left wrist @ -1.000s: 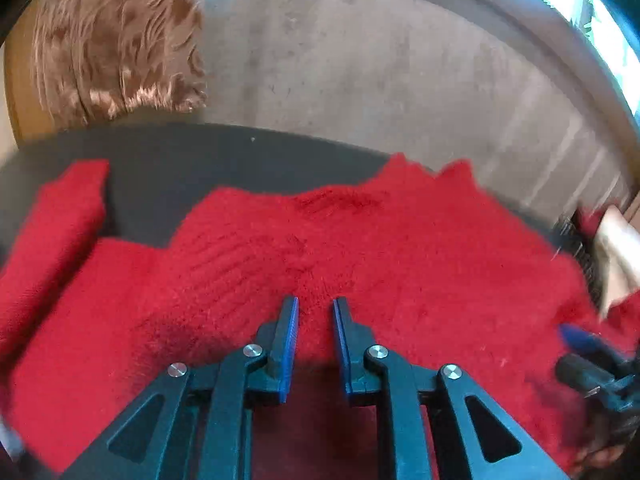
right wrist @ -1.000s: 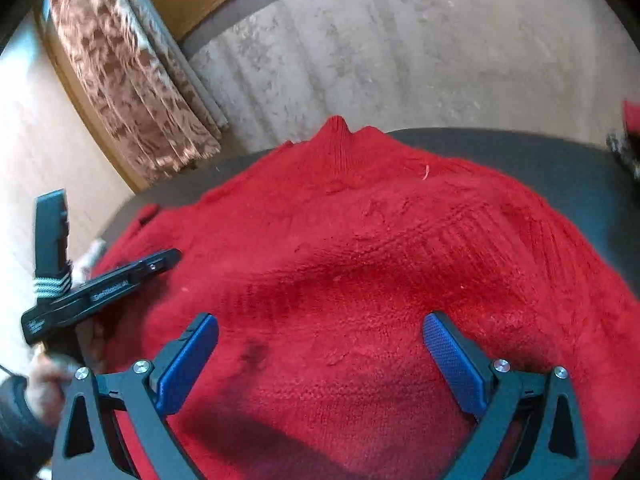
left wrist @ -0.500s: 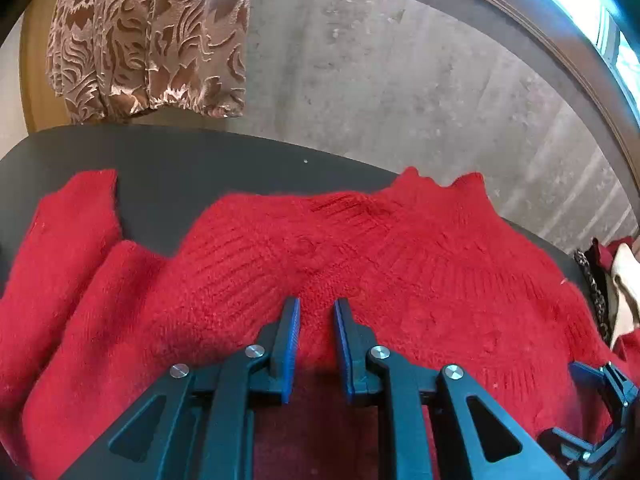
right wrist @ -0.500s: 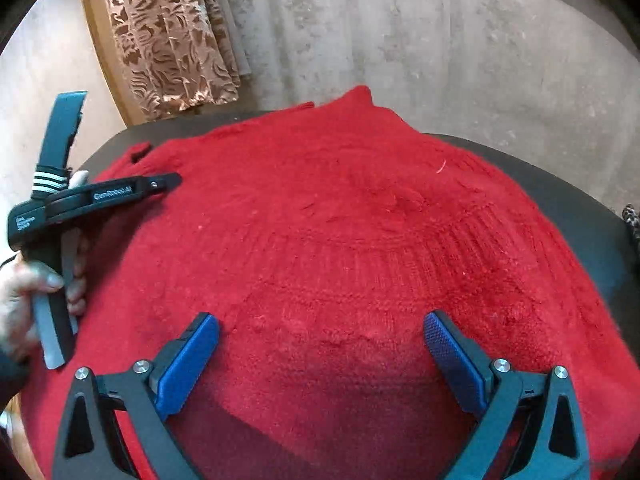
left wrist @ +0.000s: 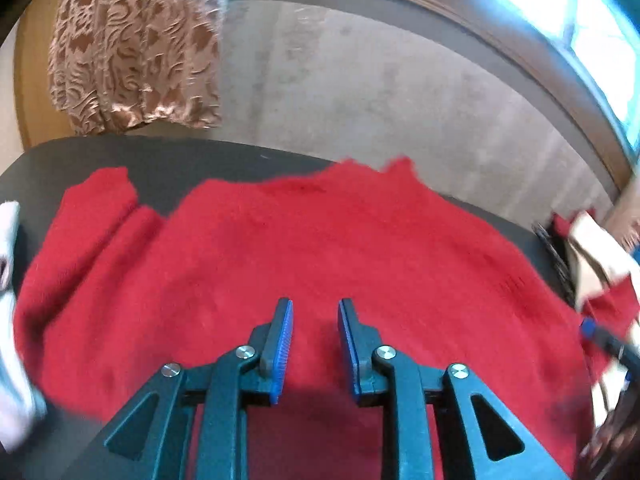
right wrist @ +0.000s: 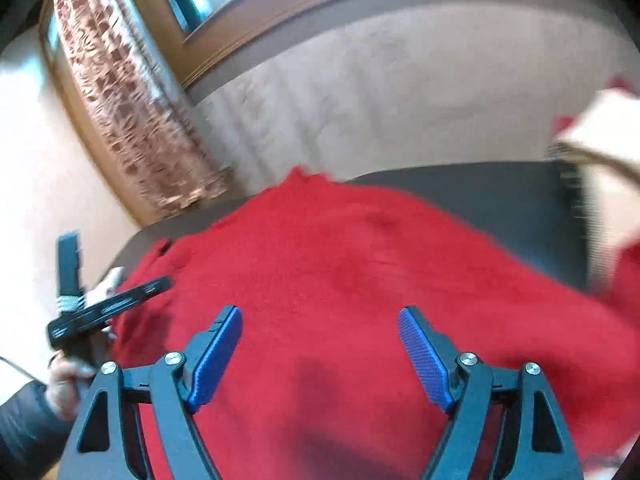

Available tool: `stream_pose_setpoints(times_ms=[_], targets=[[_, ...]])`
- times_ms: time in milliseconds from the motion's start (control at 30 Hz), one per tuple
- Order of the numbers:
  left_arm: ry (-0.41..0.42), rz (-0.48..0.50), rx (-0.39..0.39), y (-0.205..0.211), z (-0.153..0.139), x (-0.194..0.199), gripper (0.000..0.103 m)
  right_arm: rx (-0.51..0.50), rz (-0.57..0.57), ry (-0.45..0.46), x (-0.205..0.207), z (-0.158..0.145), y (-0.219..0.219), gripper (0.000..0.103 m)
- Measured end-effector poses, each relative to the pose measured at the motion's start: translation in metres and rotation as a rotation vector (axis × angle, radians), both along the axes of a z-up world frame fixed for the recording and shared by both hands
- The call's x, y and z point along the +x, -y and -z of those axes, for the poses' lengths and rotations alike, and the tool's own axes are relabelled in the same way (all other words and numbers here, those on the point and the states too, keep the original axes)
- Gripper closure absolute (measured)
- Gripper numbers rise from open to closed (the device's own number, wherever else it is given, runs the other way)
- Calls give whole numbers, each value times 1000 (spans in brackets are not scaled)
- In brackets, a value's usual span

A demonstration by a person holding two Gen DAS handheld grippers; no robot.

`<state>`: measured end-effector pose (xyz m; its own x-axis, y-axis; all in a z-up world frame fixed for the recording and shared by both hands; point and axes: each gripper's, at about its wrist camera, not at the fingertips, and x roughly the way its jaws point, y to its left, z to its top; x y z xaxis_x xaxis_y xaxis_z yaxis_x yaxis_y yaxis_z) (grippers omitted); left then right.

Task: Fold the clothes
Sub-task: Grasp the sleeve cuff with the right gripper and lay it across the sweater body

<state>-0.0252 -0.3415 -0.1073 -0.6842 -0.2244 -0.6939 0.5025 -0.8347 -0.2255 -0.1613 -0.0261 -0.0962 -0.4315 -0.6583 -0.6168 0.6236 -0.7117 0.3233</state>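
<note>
While the red sweater lies spread on the dark tabletop, the left gripper jaws are opening, narrow and empty; the right gripper jaws are closing, wide and empty. Probably, through blur, both are positioning; next, pinch an edge.

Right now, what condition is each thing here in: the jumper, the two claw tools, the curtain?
Red sweater: spread flat on the dark table, not yet folded, one sleeve lying out to the side.
Left gripper: jaws narrow, opening, nothing between them.
Right gripper: jaws wide, closing, nothing gripped.
Curtain: hanging, gathered.
</note>
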Motion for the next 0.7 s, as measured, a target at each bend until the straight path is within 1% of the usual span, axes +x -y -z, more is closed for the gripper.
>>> stream_pose_setpoints(times_ms=[67, 133, 233, 267, 367, 433, 500, 533, 567, 600, 633, 700], targets=[[-6, 32, 8, -19, 4, 10, 80, 36, 91, -19, 7, -5, -47, 22], [-6, 57, 30, -35, 11, 20, 79, 75, 205, -19, 11, -5, -95, 22], [7, 72, 75, -49, 27, 34, 78, 89, 348, 21, 8, -1, -152, 21], [-8, 63, 105, -49, 33, 40, 77, 79, 384, 34, 3, 0, -165, 21], [-81, 42, 201, -39, 42, 54, 77, 26, 441, 59, -11, 1, -184, 23], [-136, 32, 274, -30, 49, 61, 78, 8, 436, 59, -21, 1, -179, 23], [-158, 28, 306, -27, 52, 63, 78, 36, 427, 63, -33, 3, -165, 29], [-163, 27, 310, -27, 53, 63, 78, 52, 427, 65, -38, 6, -159, 46], [-162, 28, 306, -27, 54, 63, 78, 64, 427, 70, -42, 7, -156, 81], [-161, 29, 303, -27, 54, 62, 78, 72, 428, 77, -46, 9, -153, 98], [-160, 29, 300, -28, 54, 62, 78, 81, 429, 84, -50, 10, -150, 96], [-166, 30, 306, -29, 56, 62, 78, 121, 409, 76, -52, 2, -147, 96]])
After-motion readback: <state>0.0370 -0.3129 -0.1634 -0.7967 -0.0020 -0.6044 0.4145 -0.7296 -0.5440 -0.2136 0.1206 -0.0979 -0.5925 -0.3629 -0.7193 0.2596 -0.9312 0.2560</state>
